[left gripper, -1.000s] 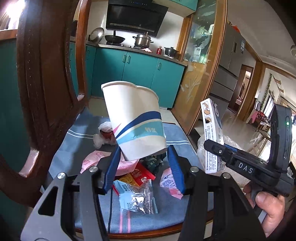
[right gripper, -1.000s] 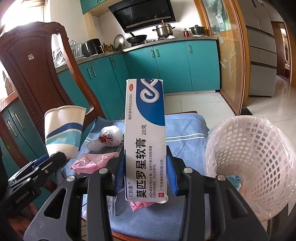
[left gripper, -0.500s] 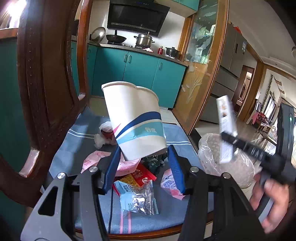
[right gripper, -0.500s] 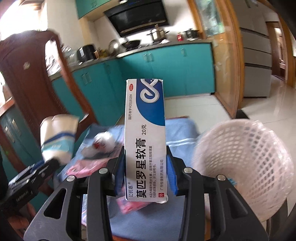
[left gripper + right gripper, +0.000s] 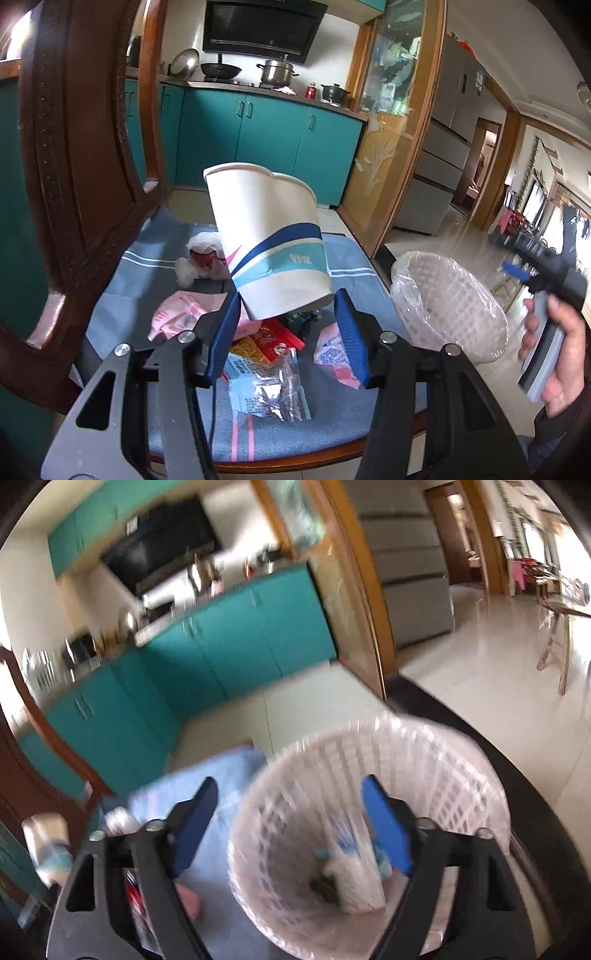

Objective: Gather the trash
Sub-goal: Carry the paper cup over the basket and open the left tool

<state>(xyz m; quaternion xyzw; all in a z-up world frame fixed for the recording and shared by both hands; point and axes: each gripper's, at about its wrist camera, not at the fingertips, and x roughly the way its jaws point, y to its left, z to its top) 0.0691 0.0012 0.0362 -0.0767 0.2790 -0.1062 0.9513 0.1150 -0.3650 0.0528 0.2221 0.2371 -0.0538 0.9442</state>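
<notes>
We find the left gripper (image 5: 286, 328) clamped on the base of a paper cup (image 5: 269, 240), which stands tilted between the blue fingers, mouth up and leaning away to the left. Below and ahead of this gripper, loose wrappers (image 5: 266, 384) and a pink packet (image 5: 181, 314) lie on the blue cushion (image 5: 147, 266) of a wooden chair (image 5: 77, 155). A crumpled white bag (image 5: 201, 258) sits further ahead, to the left of the cup.

To the right of the left gripper stands a white basket (image 5: 448, 306) lined with clear plastic, just beside the chair seat.

We note the right gripper (image 5: 291, 825) with its fingers spread wide and nothing between them, hanging above the basket (image 5: 369, 775) mouth. Directly beneath it, inside the basket, lies a white box (image 5: 356, 882) among other scraps; this view is blurred, so finer detail cannot be told. The right hand (image 5: 557, 354) shows at the edge of the left view, holding the gripper handle.
</notes>
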